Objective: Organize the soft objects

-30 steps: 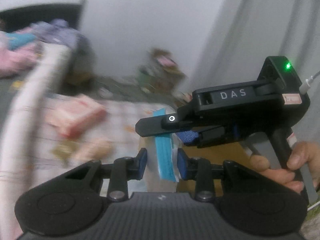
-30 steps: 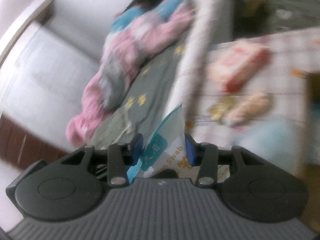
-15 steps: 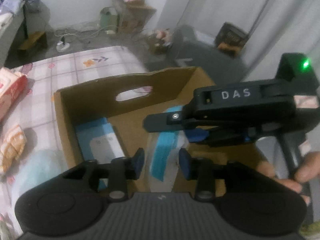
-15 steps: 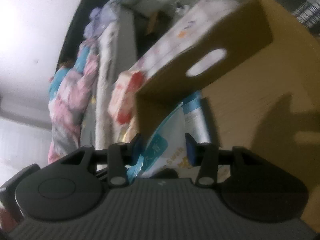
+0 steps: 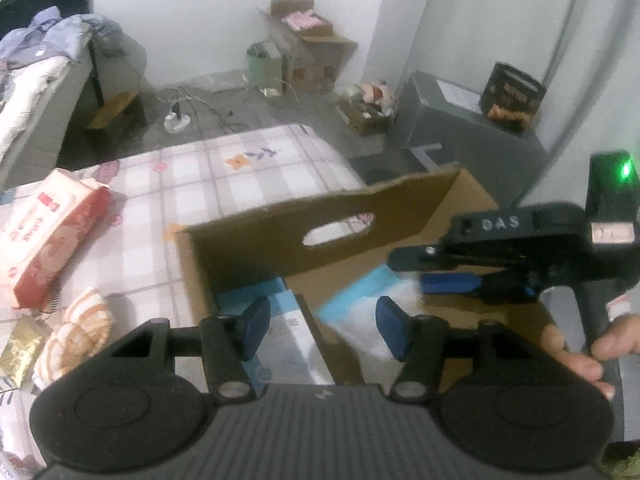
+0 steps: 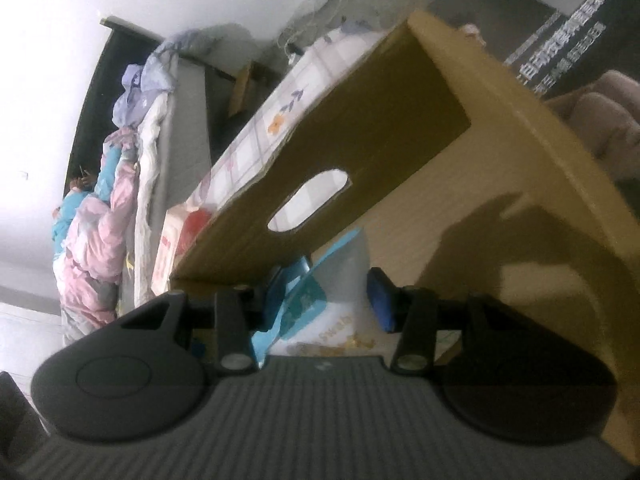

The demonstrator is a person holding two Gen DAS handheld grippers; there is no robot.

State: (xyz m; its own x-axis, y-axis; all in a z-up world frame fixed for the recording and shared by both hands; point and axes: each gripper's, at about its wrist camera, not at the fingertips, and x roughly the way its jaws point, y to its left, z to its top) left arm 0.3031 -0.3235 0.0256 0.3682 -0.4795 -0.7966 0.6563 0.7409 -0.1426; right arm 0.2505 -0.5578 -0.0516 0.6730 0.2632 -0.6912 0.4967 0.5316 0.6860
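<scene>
Black right gripper (image 5: 448, 284), blue pads, "DAS" lettering (green light)

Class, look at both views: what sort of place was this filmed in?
Probably a bedroom at home: a bed piled with clothes, a checked floral bedcover under the cardboard box, and storage boxes against the wall.

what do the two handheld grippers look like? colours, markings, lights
Both are matte black with blue pads on the fingertips and a ribbed grey deck at the camera end. The left gripper shows two round black hubs with silver screw heads. The right gripper, seen side-on, carries white "DAS" lettering, a lit green LED, a small pale label and a pistol-style handle. No sleeves visible.
</scene>
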